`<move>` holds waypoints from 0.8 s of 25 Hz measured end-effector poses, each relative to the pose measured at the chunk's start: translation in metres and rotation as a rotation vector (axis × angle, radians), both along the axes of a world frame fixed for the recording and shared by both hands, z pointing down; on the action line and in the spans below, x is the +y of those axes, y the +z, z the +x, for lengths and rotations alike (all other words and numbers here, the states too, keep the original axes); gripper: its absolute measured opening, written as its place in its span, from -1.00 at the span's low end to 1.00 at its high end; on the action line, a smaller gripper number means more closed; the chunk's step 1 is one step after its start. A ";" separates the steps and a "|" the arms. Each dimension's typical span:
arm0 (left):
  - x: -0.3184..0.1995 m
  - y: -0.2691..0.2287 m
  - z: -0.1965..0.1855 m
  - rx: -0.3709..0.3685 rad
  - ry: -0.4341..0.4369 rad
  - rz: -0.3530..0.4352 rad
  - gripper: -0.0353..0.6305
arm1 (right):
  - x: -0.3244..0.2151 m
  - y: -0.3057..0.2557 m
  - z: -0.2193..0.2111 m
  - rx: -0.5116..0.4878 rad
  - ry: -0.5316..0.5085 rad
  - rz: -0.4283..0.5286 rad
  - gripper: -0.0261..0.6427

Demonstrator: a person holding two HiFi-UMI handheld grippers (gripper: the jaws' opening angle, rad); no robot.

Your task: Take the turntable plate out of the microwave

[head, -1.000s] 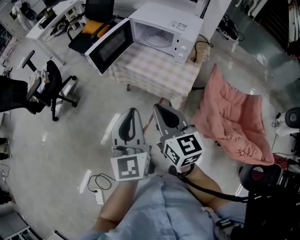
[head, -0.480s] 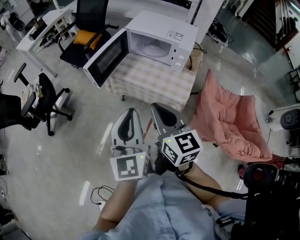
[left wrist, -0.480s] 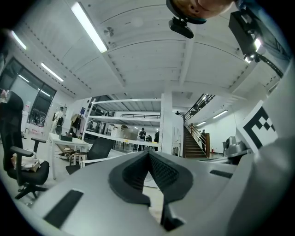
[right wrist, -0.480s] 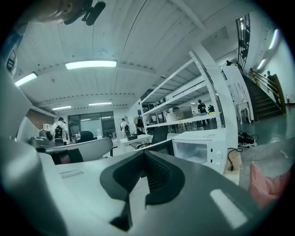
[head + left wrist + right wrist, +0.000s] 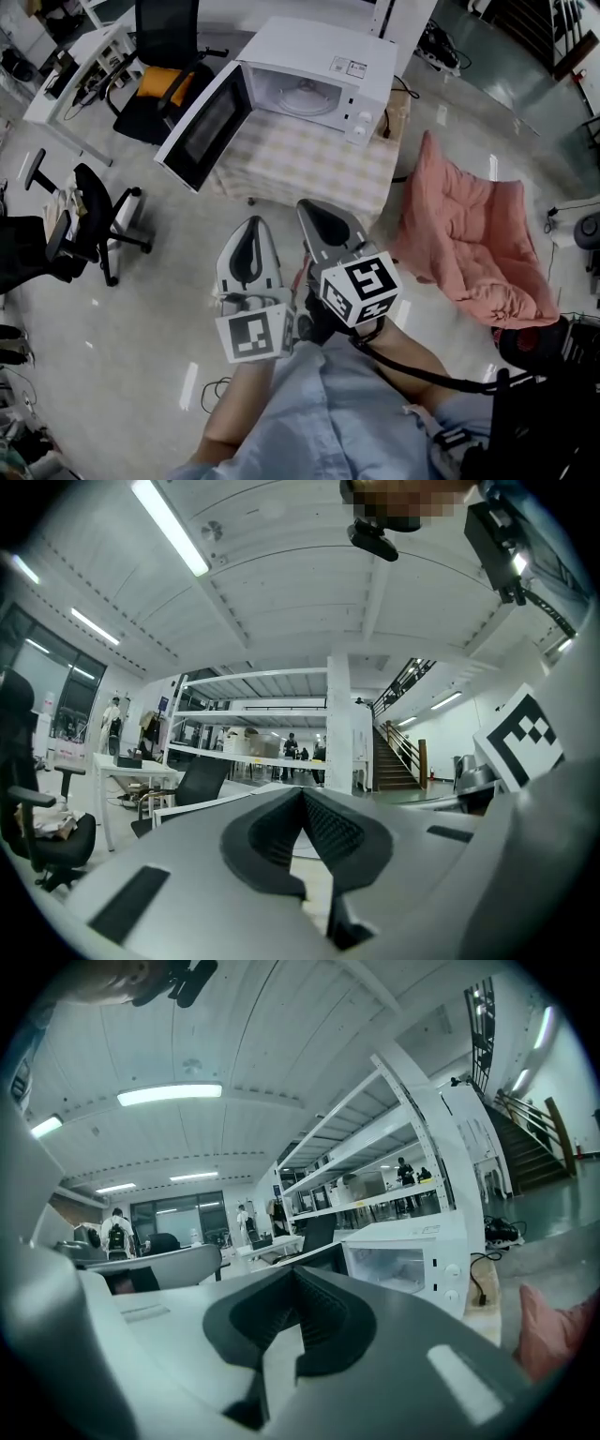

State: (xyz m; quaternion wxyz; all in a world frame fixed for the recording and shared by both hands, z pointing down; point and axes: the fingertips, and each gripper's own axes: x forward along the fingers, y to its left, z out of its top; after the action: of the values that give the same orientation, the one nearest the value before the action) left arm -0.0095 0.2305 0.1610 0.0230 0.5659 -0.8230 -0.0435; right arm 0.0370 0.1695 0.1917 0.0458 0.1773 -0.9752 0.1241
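Head view: person is holding both tools low in front of the body, side by side, tips pointing toward 12 o'clock. L gripper (image 5: 251, 230) is showing its jaws pressed together w/ nothing in them; R gripper (image 5: 309, 208), just beside it at 3 o'clock, is clenched likewise and empty. Microwave (image 5: 323, 52) is sitting at 12 o'clock on a table w/ checked cloth (image 5: 309, 159), well apart from both tools. Its door (image 5: 202, 127) is hanging wide open toward 9 o'clock. Turntable plate (image 5: 305, 96) is lying flat inside the microwave cavity. A pink padded seat (image 5: 473, 253) is lying on the floor at 3 o'clock of the grippers; a black office chair (image 5: 70, 225) is standing at 9 o'clock.

L gripper view: pads are meeting along their whole length, nothing between. R tool's marker cube (image 5: 520, 738) is showing at 3 o'clock. A staircase (image 5: 394, 759) is rising at approx. 1 o'clock, beyond the tips.

R gripper view: jaws are closed tight on nothing. Microwave is standing at 2 o'clock past the tips, door open toward 9 o'clock, cavity facing the camera; plate inside is too faint to make out here. Pink seat is peeking in at 4 o'clock.
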 end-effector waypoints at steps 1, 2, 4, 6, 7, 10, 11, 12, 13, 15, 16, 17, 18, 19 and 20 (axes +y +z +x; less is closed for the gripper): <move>-0.008 0.001 -0.004 -0.004 0.001 -0.006 -0.87 | -0.008 0.001 -0.005 -0.003 0.001 -0.004 -0.92; -0.016 0.002 -0.009 -0.007 0.002 -0.011 -0.87 | -0.016 0.001 -0.009 -0.005 0.002 -0.006 -0.92; -0.034 0.004 -0.017 -0.006 0.005 -0.019 -0.87 | -0.034 0.002 -0.018 -0.010 0.006 -0.011 -0.92; -0.054 0.004 -0.024 -0.007 0.015 -0.026 -0.87 | -0.053 0.003 -0.025 -0.010 0.013 -0.019 -0.92; -0.065 0.005 -0.027 -0.007 0.021 -0.033 -0.87 | -0.063 0.005 -0.028 -0.009 0.017 -0.023 -0.92; -0.102 0.006 -0.034 -0.011 0.044 -0.049 -0.87 | -0.096 0.007 -0.034 -0.007 0.034 -0.033 -0.92; -0.115 0.005 -0.035 -0.016 0.055 -0.054 -0.87 | -0.107 0.007 -0.036 -0.011 0.042 -0.038 -0.92; -0.127 0.004 -0.035 -0.024 0.067 -0.059 -0.87 | -0.119 0.006 -0.037 -0.017 0.050 -0.044 -0.92; -0.140 0.002 -0.036 -0.032 0.079 -0.064 -0.87 | -0.130 0.005 -0.038 -0.025 0.057 -0.049 -0.92; -0.164 -0.002 -0.037 -0.052 0.101 -0.065 -0.87 | -0.151 0.002 -0.041 -0.040 0.067 -0.051 -0.92; -0.174 -0.005 -0.037 -0.059 0.109 -0.061 -0.87 | -0.160 0.000 -0.042 -0.046 0.071 -0.049 -0.92; -0.184 -0.008 -0.037 -0.063 0.115 -0.056 -0.87 | -0.169 -0.002 -0.043 -0.051 0.075 -0.048 -0.92; -0.192 -0.012 -0.038 -0.066 0.120 -0.050 -0.87 | -0.178 -0.004 -0.045 -0.056 0.080 -0.047 -0.92; -0.199 -0.015 -0.039 -0.070 0.125 -0.045 -0.87 | -0.185 -0.005 -0.047 -0.060 0.084 -0.047 -0.92; -0.205 -0.018 -0.041 -0.075 0.129 -0.042 -0.87 | -0.191 -0.007 -0.049 -0.062 0.086 -0.047 -0.92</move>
State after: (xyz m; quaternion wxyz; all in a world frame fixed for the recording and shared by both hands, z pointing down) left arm -0.0502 0.0259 0.1428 0.0071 0.6184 -0.7858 -0.0034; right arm -0.0122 -0.0214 0.1850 0.0144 0.2141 -0.9644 0.1544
